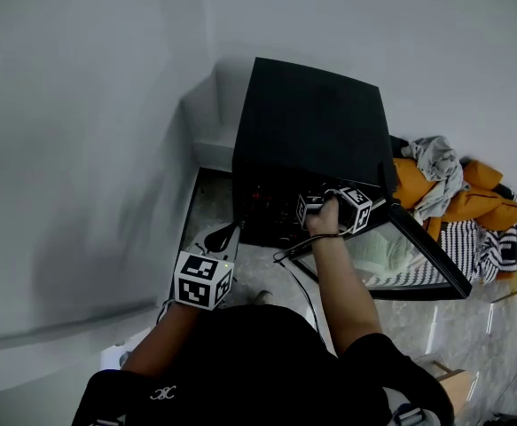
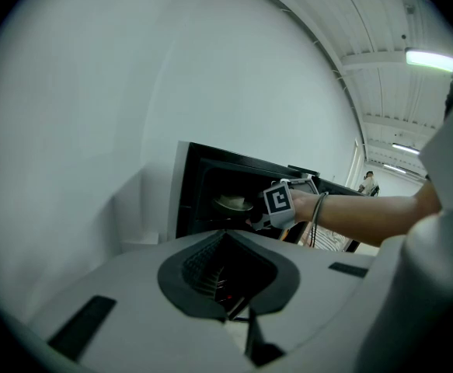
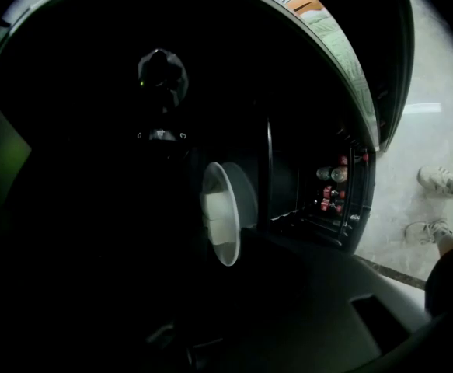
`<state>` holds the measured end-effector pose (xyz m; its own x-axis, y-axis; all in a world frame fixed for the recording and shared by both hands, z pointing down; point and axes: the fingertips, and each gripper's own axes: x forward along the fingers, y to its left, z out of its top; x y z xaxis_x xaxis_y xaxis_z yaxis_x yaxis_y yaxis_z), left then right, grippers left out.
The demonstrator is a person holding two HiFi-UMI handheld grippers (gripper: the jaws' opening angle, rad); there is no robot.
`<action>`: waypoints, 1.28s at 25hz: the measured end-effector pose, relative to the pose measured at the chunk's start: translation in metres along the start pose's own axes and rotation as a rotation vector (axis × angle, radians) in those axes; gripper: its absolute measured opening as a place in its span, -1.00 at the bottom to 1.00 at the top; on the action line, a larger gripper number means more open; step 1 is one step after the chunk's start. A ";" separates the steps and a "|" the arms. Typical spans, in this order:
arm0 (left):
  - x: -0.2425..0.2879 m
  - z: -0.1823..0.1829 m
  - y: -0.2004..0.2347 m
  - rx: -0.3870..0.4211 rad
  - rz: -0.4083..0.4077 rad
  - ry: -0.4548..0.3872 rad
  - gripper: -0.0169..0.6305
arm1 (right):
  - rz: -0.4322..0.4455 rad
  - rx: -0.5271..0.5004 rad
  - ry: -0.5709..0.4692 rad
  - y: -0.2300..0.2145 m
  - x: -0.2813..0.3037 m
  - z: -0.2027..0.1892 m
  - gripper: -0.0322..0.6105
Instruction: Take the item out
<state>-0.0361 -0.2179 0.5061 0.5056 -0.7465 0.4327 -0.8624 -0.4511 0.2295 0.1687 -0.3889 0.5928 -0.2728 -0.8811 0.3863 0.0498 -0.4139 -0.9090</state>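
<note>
A black oven point(image 1: 316, 122) stands on the floor against the wall, its glass door point(image 1: 391, 256) swung open. Inside the dark cavity is a white bowl point(image 3: 220, 212) holding something pale; the same bowl point(image 2: 234, 203) shows on a shelf in the left gripper view. My right gripper point(image 1: 316, 209) reaches into the oven mouth, just short of the bowl; its jaws are lost in the dark. My left gripper point(image 1: 225, 236) hangs low to the left of the oven, jaws together, holding nothing.
White wall point(image 1: 81, 149) runs along the left and behind the oven. A heap of orange and striped cloth point(image 1: 471, 202) lies to the right of the door. The person's shoes point(image 3: 432, 179) stand on the pale stone floor point(image 1: 258, 273) before the oven.
</note>
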 end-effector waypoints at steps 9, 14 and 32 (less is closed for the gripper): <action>0.001 0.001 0.000 -0.003 -0.010 -0.003 -0.95 | -0.029 0.000 0.017 -0.002 0.003 -0.001 -0.52; 0.000 0.001 -0.001 -0.003 -0.014 -0.005 -0.95 | -0.089 -0.035 0.019 -0.013 0.002 0.001 -0.83; 0.009 0.002 -0.009 0.006 -0.051 0.005 -0.95 | -0.039 -0.050 0.031 -0.019 -0.017 -0.005 -0.83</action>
<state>-0.0238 -0.2213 0.5060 0.5486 -0.7198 0.4253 -0.8355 -0.4913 0.2462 0.1680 -0.3648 0.6023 -0.3029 -0.8568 0.4172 -0.0090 -0.4352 -0.9003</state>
